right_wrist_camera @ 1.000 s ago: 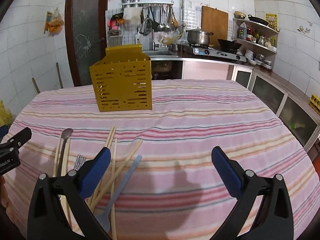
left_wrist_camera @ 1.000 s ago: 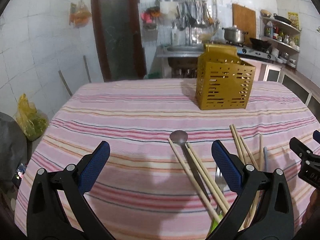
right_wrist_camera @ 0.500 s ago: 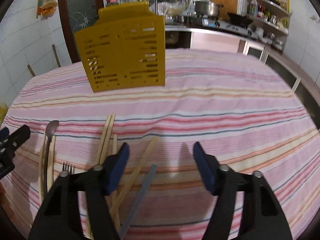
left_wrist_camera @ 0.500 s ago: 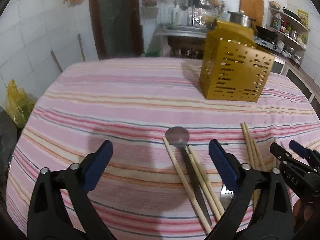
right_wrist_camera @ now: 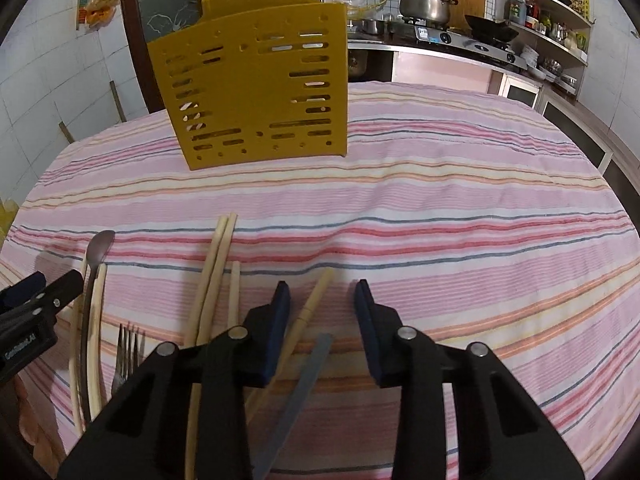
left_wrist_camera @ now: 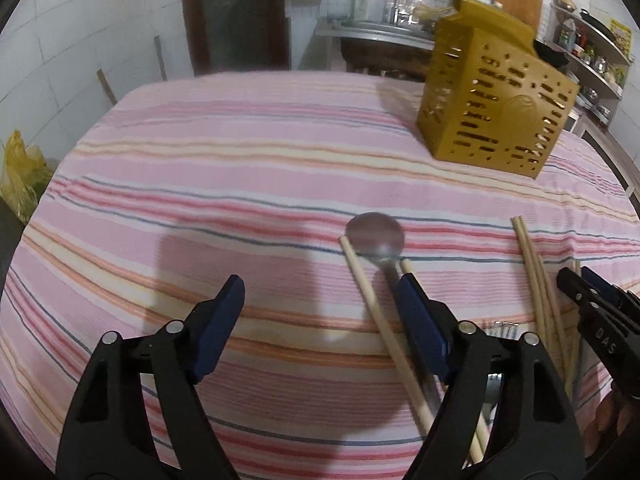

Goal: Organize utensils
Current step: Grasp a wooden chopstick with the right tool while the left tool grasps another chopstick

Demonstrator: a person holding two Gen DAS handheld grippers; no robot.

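Note:
A yellow slotted utensil holder [left_wrist_camera: 494, 104] [right_wrist_camera: 256, 92] stands upright at the far side of the striped tablecloth. A metal spoon [left_wrist_camera: 376, 236] [right_wrist_camera: 98, 248], several wooden chopsticks [left_wrist_camera: 376, 312] [right_wrist_camera: 212, 276], a fork [right_wrist_camera: 127, 344] and a grey flat handle [right_wrist_camera: 308, 376] lie loose near the front. My left gripper [left_wrist_camera: 320, 300] is open and low over the cloth, its right finger by the spoon's handle. My right gripper [right_wrist_camera: 322, 304] is partly open, with a chopstick [right_wrist_camera: 312, 304] and the grey handle between its fingers. Each gripper shows at the edge of the other's view.
The pink striped tablecloth [right_wrist_camera: 460, 220] covers a table. Behind it are a kitchen counter with a stove and pot [right_wrist_camera: 424, 2], shelves on the right, a dark door [left_wrist_camera: 236, 16] and a yellow bag [left_wrist_camera: 20, 176] on the floor at left.
Both grippers have moved forward and down towards the utensils. The right gripper's jaws have narrowed around a chopstick and the grey handle. The left gripper's jaws have also narrowed.

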